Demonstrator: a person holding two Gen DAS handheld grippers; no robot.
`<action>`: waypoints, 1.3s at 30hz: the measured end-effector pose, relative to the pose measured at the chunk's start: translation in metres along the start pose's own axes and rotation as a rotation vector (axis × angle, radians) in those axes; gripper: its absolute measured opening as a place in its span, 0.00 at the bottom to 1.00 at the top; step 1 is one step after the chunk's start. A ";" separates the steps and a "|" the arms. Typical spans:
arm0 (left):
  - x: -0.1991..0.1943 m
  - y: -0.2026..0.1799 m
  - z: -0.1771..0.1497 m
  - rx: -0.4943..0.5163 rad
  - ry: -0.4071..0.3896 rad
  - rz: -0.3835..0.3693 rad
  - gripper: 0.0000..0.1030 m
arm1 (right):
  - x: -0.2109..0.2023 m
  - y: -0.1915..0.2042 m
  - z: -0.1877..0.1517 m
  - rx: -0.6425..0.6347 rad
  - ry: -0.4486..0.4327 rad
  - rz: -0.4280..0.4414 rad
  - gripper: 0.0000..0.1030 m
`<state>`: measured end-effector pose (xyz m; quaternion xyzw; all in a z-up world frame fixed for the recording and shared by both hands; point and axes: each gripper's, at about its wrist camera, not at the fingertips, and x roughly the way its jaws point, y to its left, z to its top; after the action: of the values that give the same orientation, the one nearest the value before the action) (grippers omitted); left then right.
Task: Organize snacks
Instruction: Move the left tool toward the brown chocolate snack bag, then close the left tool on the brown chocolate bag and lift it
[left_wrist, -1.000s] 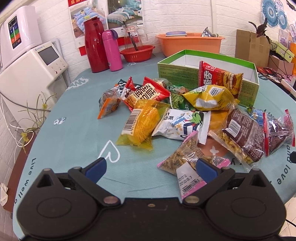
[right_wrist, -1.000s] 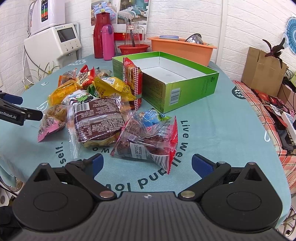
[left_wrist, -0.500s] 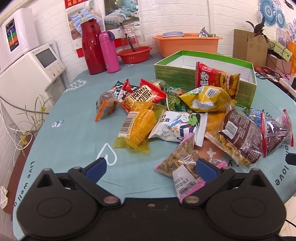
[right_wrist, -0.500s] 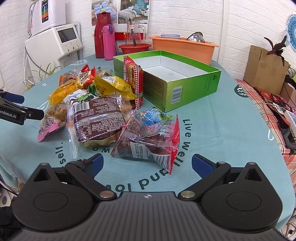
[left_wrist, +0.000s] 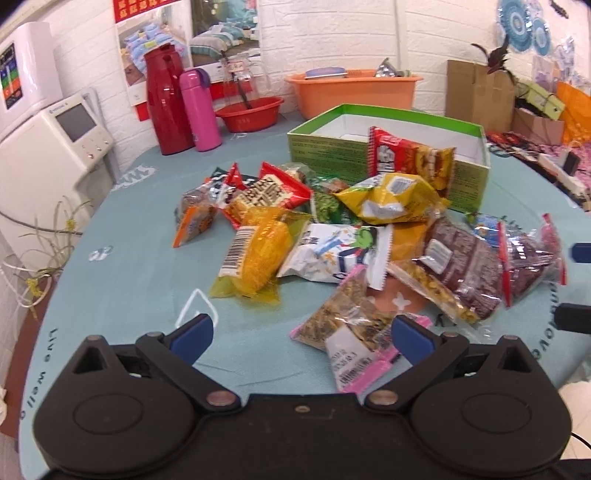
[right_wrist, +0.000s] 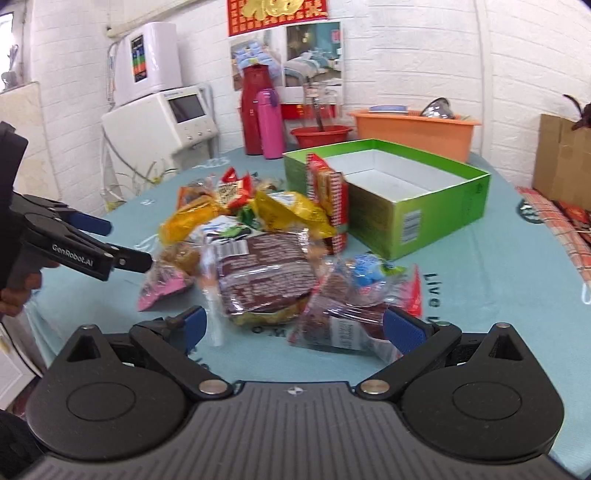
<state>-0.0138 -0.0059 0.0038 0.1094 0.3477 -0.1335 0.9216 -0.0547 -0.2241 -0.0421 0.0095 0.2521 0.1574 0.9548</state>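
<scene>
both grippers are hovering w/ jaws apart, nothing held: left gripper (left_wrist: 301, 334) nearing the pink-edged snack pack (left_wrist: 351, 338) at lower centre, right gripper (right_wrist: 293, 325) nearing the red-edged clear pack (right_wrist: 354, 306). pickup step, i'd say. next: closing on a pack, then carrying it to the empty green box (right_wrist: 436, 218) at upper right.

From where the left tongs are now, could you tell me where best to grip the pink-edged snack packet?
Probably the pink-edged snack packet by its near sealed end with the white label, approached straight ahead and low. That flat seam lies between the open left tongs, clear of the pile.
</scene>
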 end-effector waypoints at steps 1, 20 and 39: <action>-0.002 0.001 0.000 -0.010 0.003 -0.029 1.00 | 0.001 0.001 0.002 -0.003 0.000 0.019 1.00; 0.043 -0.058 0.035 -0.140 0.157 -0.290 1.00 | 0.069 -0.010 0.038 -0.486 0.161 0.281 1.00; 0.059 -0.043 0.042 -0.139 0.170 -0.346 0.37 | 0.099 -0.001 0.047 -0.455 0.261 0.281 0.99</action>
<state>0.0410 -0.0687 -0.0096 -0.0050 0.4460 -0.2556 0.8577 0.0495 -0.1916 -0.0485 -0.1902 0.3273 0.3404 0.8607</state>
